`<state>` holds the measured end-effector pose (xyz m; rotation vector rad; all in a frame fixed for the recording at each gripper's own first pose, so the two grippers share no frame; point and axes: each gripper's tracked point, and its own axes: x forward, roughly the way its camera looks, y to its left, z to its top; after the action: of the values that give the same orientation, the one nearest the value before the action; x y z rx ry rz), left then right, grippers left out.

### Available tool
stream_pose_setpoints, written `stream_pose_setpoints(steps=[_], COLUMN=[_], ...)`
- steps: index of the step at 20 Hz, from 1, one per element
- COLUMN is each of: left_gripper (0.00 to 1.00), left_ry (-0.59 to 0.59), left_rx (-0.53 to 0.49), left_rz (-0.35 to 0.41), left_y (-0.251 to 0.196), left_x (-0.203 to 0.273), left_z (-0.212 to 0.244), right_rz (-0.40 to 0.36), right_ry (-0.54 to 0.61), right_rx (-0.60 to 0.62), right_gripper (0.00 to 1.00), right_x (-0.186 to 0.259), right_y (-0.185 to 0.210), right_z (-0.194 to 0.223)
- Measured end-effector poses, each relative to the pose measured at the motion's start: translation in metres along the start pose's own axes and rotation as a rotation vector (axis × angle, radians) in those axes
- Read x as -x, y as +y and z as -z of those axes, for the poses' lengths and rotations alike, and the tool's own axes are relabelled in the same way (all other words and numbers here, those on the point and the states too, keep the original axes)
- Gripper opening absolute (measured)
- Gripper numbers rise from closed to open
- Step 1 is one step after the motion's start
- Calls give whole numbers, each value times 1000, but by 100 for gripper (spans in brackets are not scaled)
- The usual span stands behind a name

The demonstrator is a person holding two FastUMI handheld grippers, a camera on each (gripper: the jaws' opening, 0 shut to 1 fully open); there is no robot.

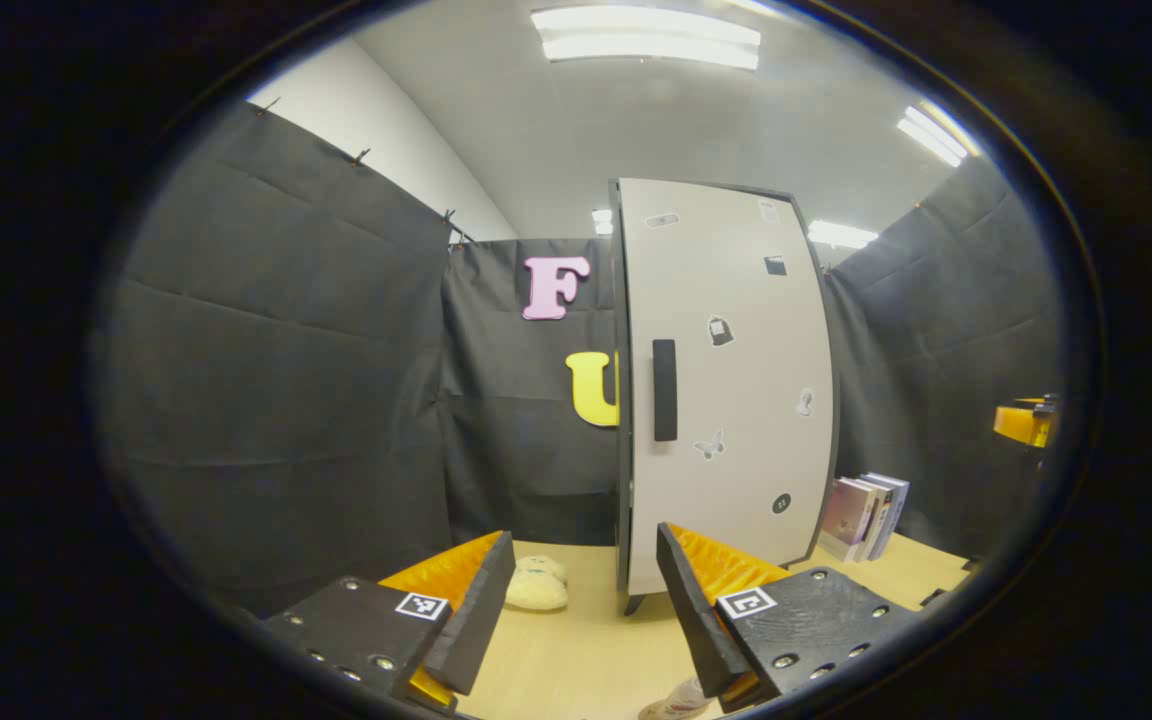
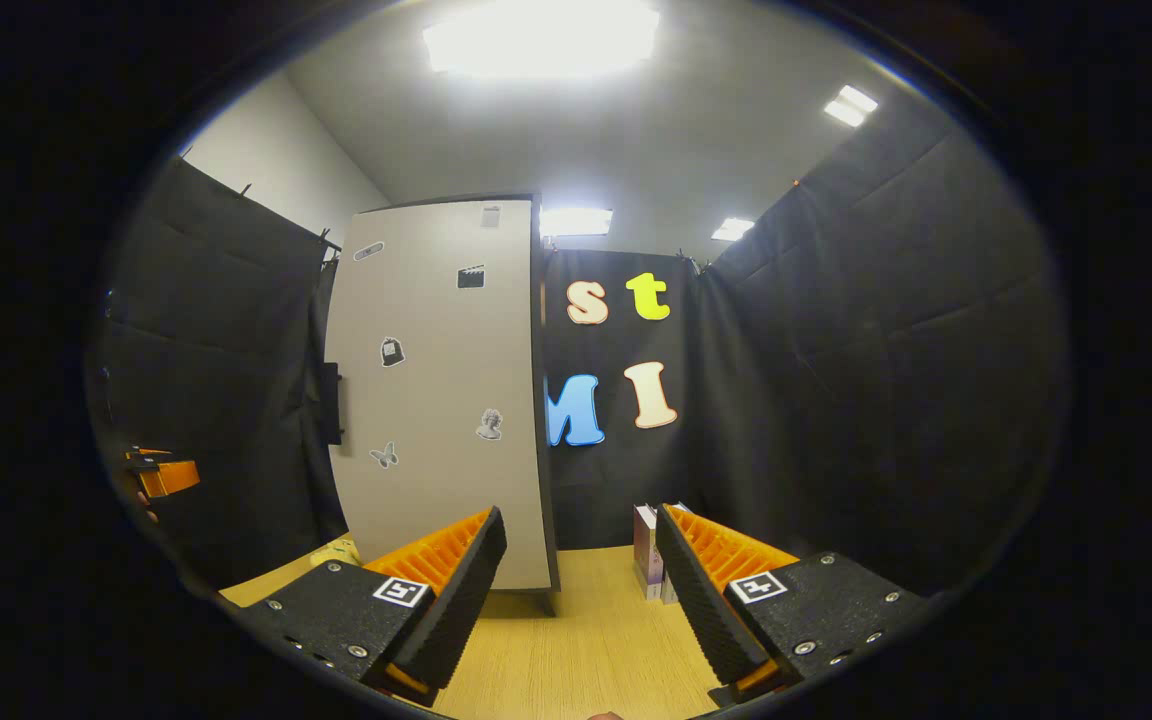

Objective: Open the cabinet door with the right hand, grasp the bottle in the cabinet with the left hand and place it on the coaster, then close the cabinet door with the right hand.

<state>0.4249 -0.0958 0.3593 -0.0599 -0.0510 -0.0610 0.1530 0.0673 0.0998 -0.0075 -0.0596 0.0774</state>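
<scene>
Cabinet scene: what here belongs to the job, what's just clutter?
Job: cabinet, door shut; its handle; left tongs and right tongs, both open and empty.

Clutter: books right of the cabinet; plush toy on the table left of it.

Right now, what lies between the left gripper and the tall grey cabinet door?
In the left gripper view, bare wooden tabletop lies between the left gripper and the cabinet door.

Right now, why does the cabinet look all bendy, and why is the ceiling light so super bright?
In the left gripper view the fisheye lens bows the cabinet door outward; in the right gripper view it leans and curves too, and the ceiling light is overexposed, a white glare with no detail. The table stays sharp.
</scene>
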Motion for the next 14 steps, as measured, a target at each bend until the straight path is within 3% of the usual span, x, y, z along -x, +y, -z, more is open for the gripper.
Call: stream_pose_setpoints(steps=[14], left_gripper=[82], left_ry=[-18], left_rx=[-21], left_rz=[3], left_y=[-1], left_x=[6], left_z=[-7], right_rz=[8], right_ry=[-10], right_rx=[13], right_gripper=[93], right_x=[3], right_y=[3], right_z=[-4])
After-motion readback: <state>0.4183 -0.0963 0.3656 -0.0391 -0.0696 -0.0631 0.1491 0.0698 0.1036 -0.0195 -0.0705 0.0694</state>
